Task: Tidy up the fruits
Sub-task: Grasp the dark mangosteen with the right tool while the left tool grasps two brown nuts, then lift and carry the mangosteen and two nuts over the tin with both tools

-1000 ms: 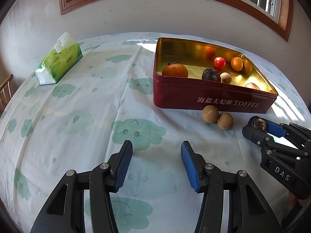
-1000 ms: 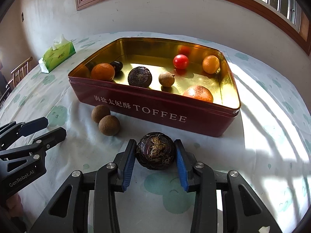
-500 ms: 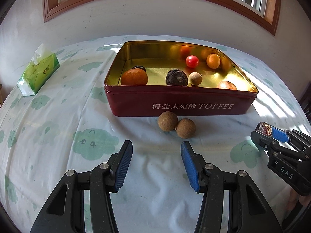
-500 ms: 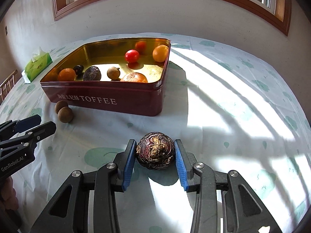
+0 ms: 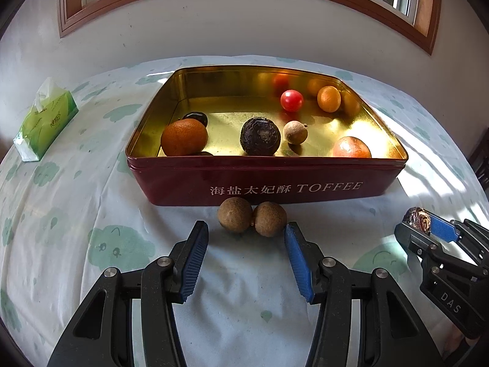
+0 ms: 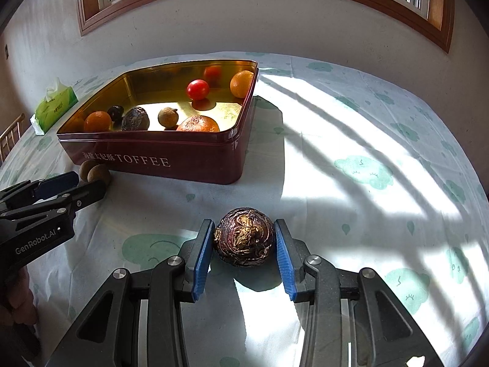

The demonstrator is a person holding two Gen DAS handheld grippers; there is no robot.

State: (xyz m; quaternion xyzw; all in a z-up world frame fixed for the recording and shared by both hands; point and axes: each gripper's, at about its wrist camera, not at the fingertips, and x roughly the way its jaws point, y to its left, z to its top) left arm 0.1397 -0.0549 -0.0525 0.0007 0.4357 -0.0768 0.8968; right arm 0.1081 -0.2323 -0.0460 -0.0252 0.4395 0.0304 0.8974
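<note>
Right hand-held gripper, pads closed against a dark wrinkled fruit in front of the toffee tin, presumably bound for it; left hand-held gripper gapes empty before two brown fruits touching beside the tin's front wall.

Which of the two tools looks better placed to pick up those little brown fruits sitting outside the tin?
The left tool: open, empty, with the two brown fruits just ahead. The right tool already grips a dark fruit.
</note>
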